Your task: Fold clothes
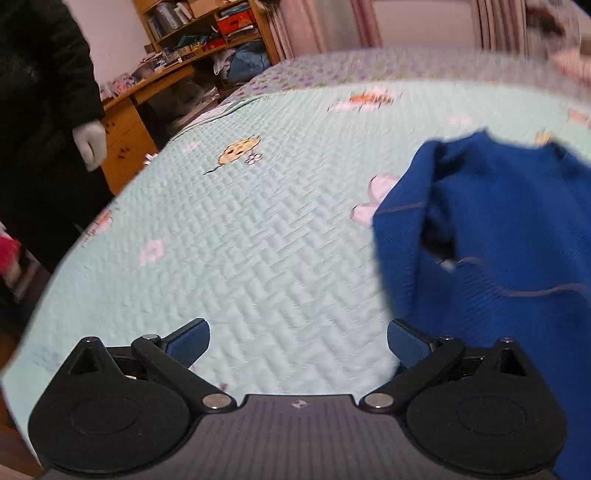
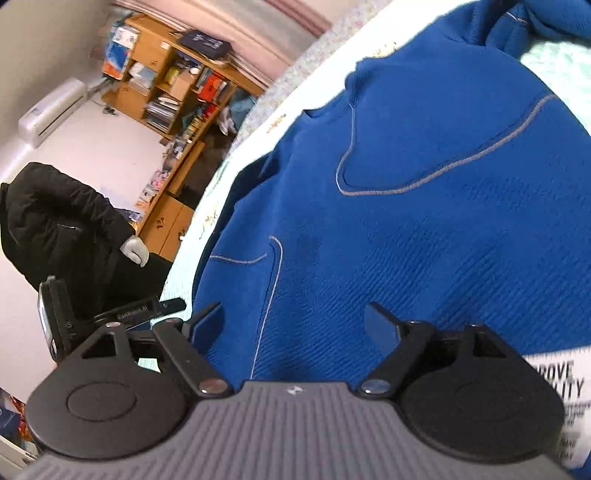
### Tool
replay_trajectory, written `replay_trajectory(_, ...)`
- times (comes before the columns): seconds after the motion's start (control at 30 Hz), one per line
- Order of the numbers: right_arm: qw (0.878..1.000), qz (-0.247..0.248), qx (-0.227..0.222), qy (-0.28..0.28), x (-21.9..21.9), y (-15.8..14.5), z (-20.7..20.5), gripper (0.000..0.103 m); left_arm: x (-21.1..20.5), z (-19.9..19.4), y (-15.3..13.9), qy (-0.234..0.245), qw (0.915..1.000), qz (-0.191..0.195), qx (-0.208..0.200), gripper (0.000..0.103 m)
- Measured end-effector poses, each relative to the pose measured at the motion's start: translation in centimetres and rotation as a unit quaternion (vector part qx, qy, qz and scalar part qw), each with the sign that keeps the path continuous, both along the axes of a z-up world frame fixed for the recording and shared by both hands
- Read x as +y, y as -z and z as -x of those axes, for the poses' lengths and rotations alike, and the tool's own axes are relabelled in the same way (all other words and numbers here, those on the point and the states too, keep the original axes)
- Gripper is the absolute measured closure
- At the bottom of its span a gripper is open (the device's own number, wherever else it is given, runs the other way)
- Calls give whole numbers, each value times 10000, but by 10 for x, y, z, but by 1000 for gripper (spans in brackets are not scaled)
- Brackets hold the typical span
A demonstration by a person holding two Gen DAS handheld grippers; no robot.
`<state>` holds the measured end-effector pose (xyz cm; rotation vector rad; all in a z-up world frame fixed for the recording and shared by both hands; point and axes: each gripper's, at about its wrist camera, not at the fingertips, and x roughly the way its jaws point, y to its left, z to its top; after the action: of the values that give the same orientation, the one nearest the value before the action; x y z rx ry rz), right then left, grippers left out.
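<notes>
Pale green quilted bedspread [image 1: 258, 236], printed with small cartoon motifs, fills most of the left wrist view; wooden shelves [image 1: 207, 29] crowded with books and boxes stand at the upper left, and a person in a black coat with a light glove [image 1: 90, 142] stands at the left edge.

At the bottom centre of that view the left gripper [image 1: 298, 341] points down at the bare bedspread, its blue-padded jaws spread wide with nothing between them. A blue sweater [image 1: 498, 236] with grey contrast stitching lies rumpled on the bed at the right, just beside the right-hand jaw.

In the right wrist view, rolled to a tilt, the right gripper [image 2: 293, 325] sits low over the same sweater, jaws apart, pads not pressing the cloth. A white label [image 2: 565, 402] at the lower right shows the partly cut-off letters "ROVE" and "ITY". A wall air conditioner [image 2: 51, 110] hangs at the upper left.
</notes>
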<state>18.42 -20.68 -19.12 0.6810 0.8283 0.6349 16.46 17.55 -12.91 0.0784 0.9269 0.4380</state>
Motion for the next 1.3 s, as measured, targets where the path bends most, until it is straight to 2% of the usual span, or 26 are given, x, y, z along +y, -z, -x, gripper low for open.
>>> replay_trajectory(0.03, 10000, 89, -35, -14, 1, -1, -1, 19, 2, -4, 1, -21, 9998, -156, 89, 1)
replay_trajectory(0.1, 9974, 529, -345, -343, 17, -20, 3, 18, 27, -22, 5, -273, 9991, 264, 209, 1)
replay_trajectory(0.13, 9942, 700, -569, -584, 27, -31, 6, 18, 35, -28, 9, -378, 9977, 521, 219, 2)
replay_trajectory(0.2, 9871, 756, -878, -1102, 43, -45, 9, 19, 52, -43, 16, -259, 9907, 1332, 125, 4)
replay_trajectory(0.27, 9872, 927, -675, -1109, 43, -40, -4, 18, 65, -52, 19, -222, 9784, 2057, 8, 5)
replay_trajectory(0.33, 9913, 1083, -209, -719, 28, -20, -21, 22, 70, -59, 21, -74, 9731, 2299, -152, 5)
replay_trajectory(0.37, 9952, 797, -66, -571, 14, -8, -28, 21, 72, -62, 22, -1, 9702, 2410, -231, 5)
replay_trajectory(0.43, 9984, 147, -103, -534, -8, 3, -30, 24, 76, -62, 23, 198, 9665, 2527, -402, 5)
replay_trajectory(0.53, 9973, 32, -411, -603, -19, 9, -21, 25, 74, -60, 29, 462, 9553, 2867, -562, 5)
replay_trajectory(0.63, 9949, 272, -720, -649, -17, 9, -13, 24, 63, -59, 29, 799, 9488, 2961, -758, 5)
replay_trajectory(0.73, 9934, 373, -855, -668, -18, 8, -17, 23, 51, -63, 30, 1006, 9483, 2893, -834, 5)
replay_trajectory(0.8, 9932, 289, -917, -650, -19, 7, -13, 23, 38, -70, 32, 1046, 9574, 2625, -601, 14)
replay_trajectory(0.87, 9932, 268, -939, -638, -12, 7, -14, 23, 26, -80, 37, 1184, 9624, 2423, -335, 51)
replay_trajectory(0.97, 9927, 336, -972, -631, -5, 5, -12, 23, 14, -83, 33, 1337, 9663, 2180, -304, 62)
replay_trajectory(1.1, 9916, 624, -989, -560, 4, -8, -5, 23, 4, -84, 27, 1450, 9721, 1824, -273, 72)
replay_trajectory(1.3, 9757, 1166, -1615, -912, 44, -50, -6, 19, 1, -83, 18, 1607, 9754, 1496, -207, 79)
